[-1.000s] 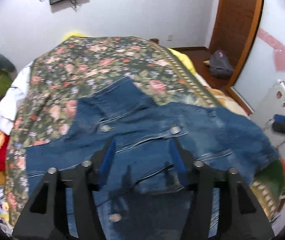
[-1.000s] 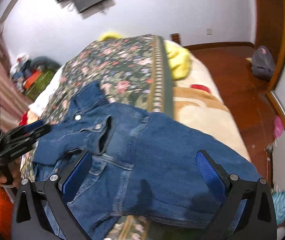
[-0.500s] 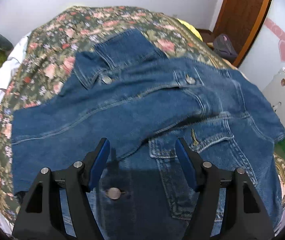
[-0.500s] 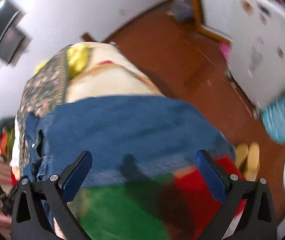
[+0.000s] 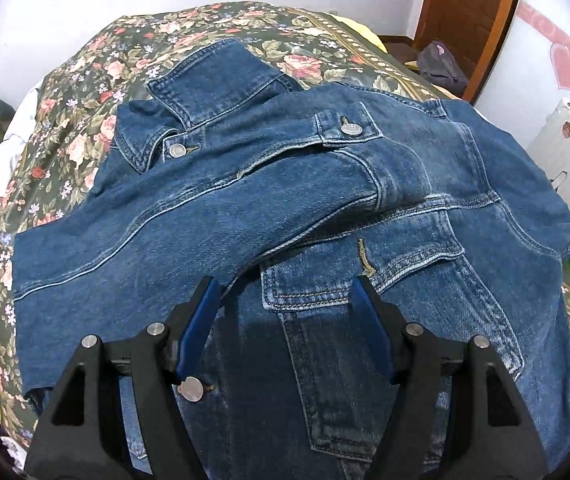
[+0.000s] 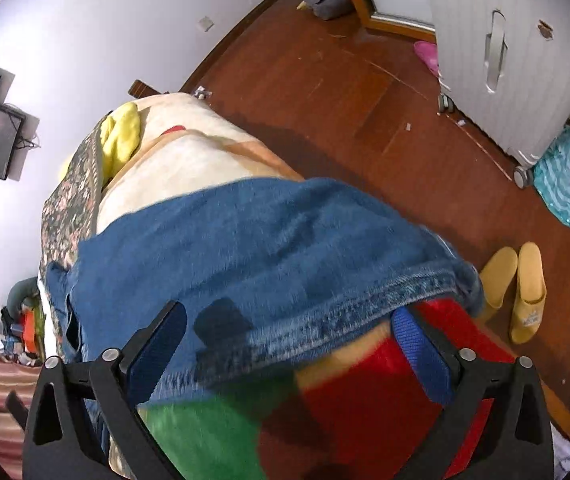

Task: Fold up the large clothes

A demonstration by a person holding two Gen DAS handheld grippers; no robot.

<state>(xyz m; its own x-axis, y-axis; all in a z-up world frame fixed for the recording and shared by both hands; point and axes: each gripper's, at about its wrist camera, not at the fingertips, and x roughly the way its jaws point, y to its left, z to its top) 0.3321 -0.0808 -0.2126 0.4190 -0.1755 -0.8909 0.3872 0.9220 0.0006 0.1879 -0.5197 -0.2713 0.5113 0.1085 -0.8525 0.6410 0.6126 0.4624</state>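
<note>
Denim jacket (image 5: 325, 208) lies spread on the floral bedspread (image 5: 85, 80), 1 sleeve crossing its front; heavy, stiff cloth, best gripped at hems. Left gripper (image 5: 285, 320) hovers empty, part-open. Right gripper (image 6: 289, 336) stands wide, jaws just narrowing, around the jacket's overhanging hem, unpinched.

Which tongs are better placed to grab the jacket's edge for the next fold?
Right tongs, probably: they straddle the denim jacket's hem, closing. Left tongs hover open over its flat front, no edge between them.
</note>
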